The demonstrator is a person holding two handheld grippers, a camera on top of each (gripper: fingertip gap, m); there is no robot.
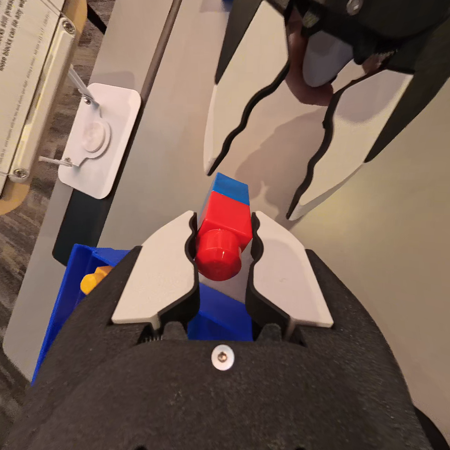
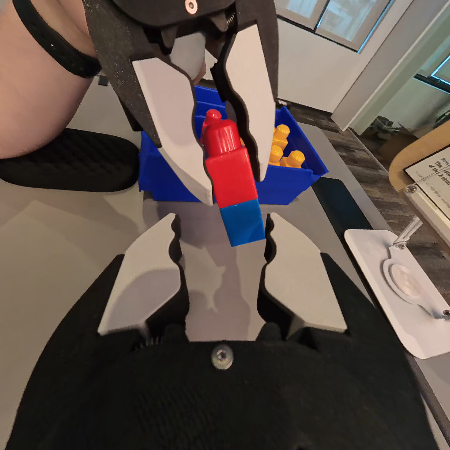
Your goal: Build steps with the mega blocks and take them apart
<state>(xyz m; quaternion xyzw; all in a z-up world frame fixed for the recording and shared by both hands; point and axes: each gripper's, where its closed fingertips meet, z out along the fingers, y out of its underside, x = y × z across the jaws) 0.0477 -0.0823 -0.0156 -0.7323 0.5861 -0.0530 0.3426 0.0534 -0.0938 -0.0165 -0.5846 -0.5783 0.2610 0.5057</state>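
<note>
Left wrist view is showing the left tool [image 1: 222,239] clamping the red mega block [image 1: 225,227] by its sides, stud pointing back toward the camera, so that the blue mega block [image 1: 231,188] plugged onto its far end is sticking out free beyond the fingertips. That is leaving the blue piece exposed for the other tool, which suits pulling the pair apart, or pressing them tight; I cannot tell which.

The right tool [image 2: 221,219] is hanging with its jaws spread, the blue block [image 2: 244,222] sitting just ahead of its fingertips and touching neither, so it is gripping nothing. Its width looks ready to close around the blue block.

Both blocks are being held in the air above the surface [image 2: 60,243], a smooth pale grey top. A blue bin [image 2: 287,187] is standing behind them on it, holding yellow mega blocks [image 2: 283,148]. A white plate [image 2: 379,280] with a round fitting is lying near the edge, beside a framed instruction sheet [image 2: 435,175]. Beyond are patterned carpet, pale walls and windows.
</note>
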